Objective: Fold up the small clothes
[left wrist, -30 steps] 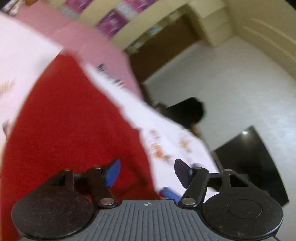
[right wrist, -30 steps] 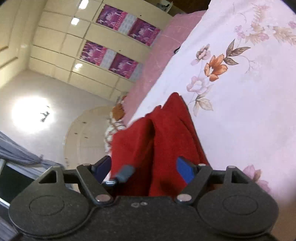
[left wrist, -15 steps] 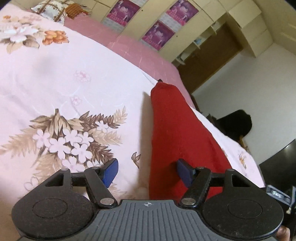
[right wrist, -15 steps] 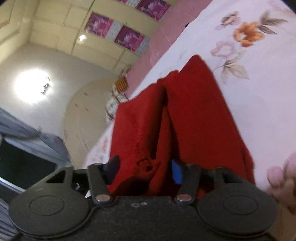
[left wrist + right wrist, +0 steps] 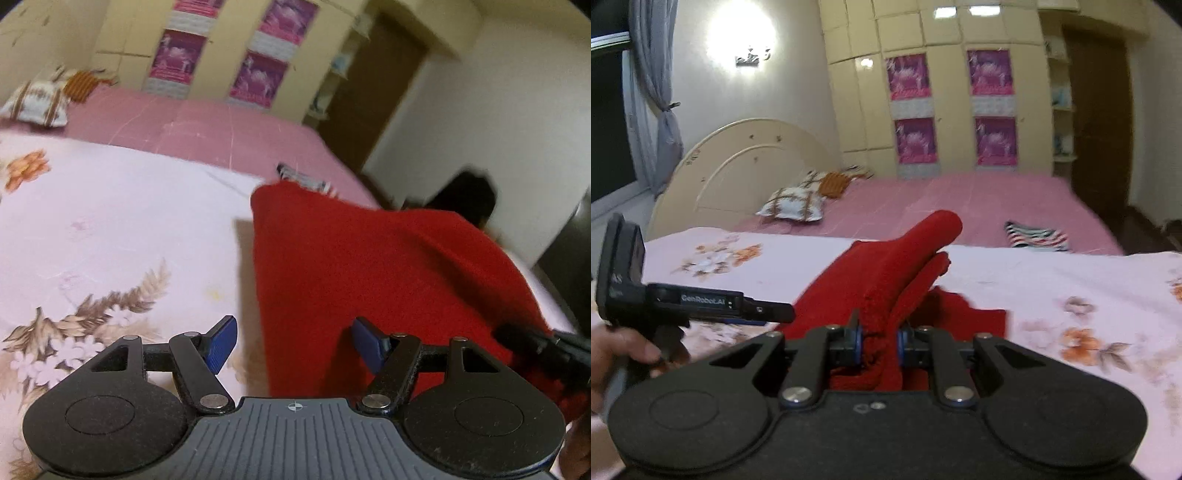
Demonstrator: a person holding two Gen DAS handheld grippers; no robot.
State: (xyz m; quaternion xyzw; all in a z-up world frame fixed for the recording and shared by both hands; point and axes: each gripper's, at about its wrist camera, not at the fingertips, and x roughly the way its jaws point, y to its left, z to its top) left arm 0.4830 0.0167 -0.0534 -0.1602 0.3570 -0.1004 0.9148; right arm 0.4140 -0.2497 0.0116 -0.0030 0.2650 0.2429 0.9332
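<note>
A red garment lies bunched on the floral sheet of the bed, with one fold lifted off it. My right gripper has its jaws closing, and the pads pinch a gathered ridge of this red cloth. In the left wrist view the red garment spreads to the right. My left gripper hangs open over its left edge, with the cloth's border below the gap and no pad touching it. The right gripper's tip shows at the cloth's right side. The left gripper appears side-on, held by a hand.
A striped garment lies on the pink bedspread behind. Pillows rest by the cream headboard. A wardrobe with purple panels lines the back wall. The bed's right edge drops to the floor near a dark object.
The right gripper rolled upright, rose and closed its pads onto the red cloth, lifting a fold. The left gripper swung back to the garment's left edge and stayed open.
</note>
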